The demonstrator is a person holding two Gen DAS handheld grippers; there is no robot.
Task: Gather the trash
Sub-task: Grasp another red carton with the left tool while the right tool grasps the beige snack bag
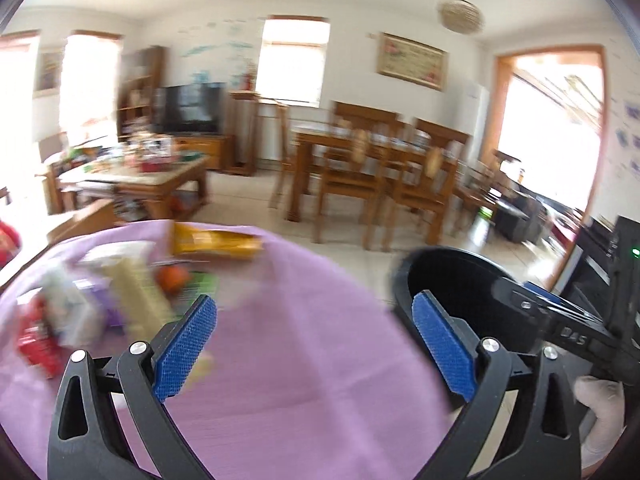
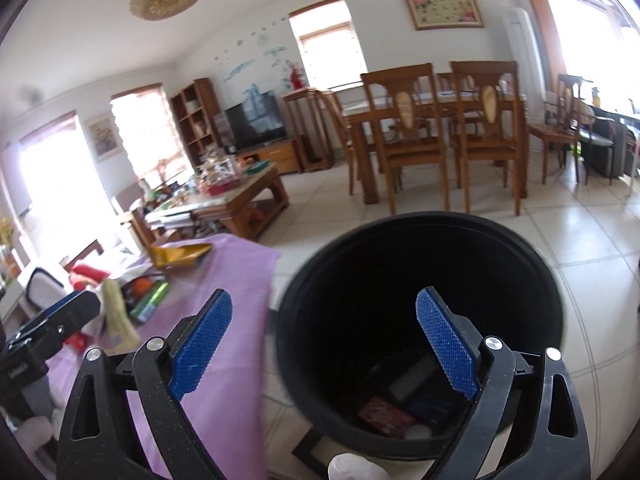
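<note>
A black trash bin stands on the floor right of a table under a purple cloth. My right gripper is open and empty over the bin's mouth; a red wrapper and dark packets lie inside. My left gripper is open and empty above the cloth. Blurred trash lies at the cloth's left: a yellow packet, a beige wrapper, an orange item, a red packet. The bin shows in the left wrist view, with the right gripper's body over it.
A cluttered wooden coffee table stands beyond the cloth. A dining table with wooden chairs is further back on the tiled floor. A TV and shelves stand by the far wall.
</note>
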